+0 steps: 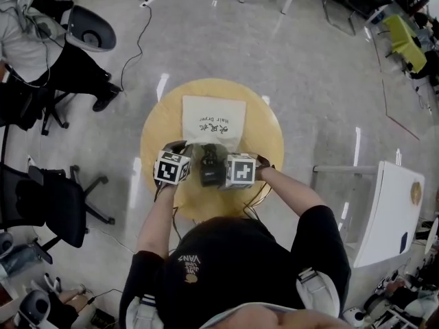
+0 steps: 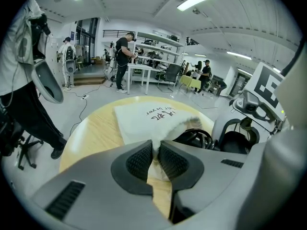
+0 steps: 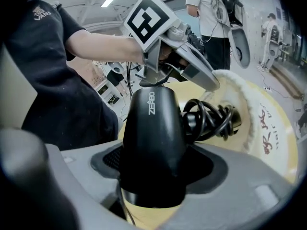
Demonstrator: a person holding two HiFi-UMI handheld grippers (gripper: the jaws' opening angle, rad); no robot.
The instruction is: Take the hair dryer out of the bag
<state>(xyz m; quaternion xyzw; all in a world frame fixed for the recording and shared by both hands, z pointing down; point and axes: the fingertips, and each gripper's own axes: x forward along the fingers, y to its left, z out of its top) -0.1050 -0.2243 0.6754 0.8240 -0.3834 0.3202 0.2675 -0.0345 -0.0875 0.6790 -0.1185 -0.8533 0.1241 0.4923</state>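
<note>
Holding both: bag rim on the left, dryer on the right

- Far left, head view: a seated person (image 1: 34,43) and a black office chair (image 1: 48,208) on the floor, well apart from the round wooden table (image 1: 264,125).
- Left gripper (image 2: 154,150): jaws nearly together, clamped on a fold of the white cloth bag (image 2: 144,116) at its near rim. The fabric runs up between the ribbed pads (image 2: 140,161).
- The bag lies flat on the table, printed side up, with its mouth toward the person.
- Black hair dryer (image 3: 153,138) is at the bag mouth, on the near side of the table, between the two grippers. Its coiled cord (image 3: 211,121) sits in the open mouth, with the rim arcing around it.
- Right gripper (image 3: 153,178): jaws clenched on the dryer's body, one on each side. The body stands up from the jaws.
- Far right, head view: a white desk (image 1: 387,211), apart from the table.
</note>
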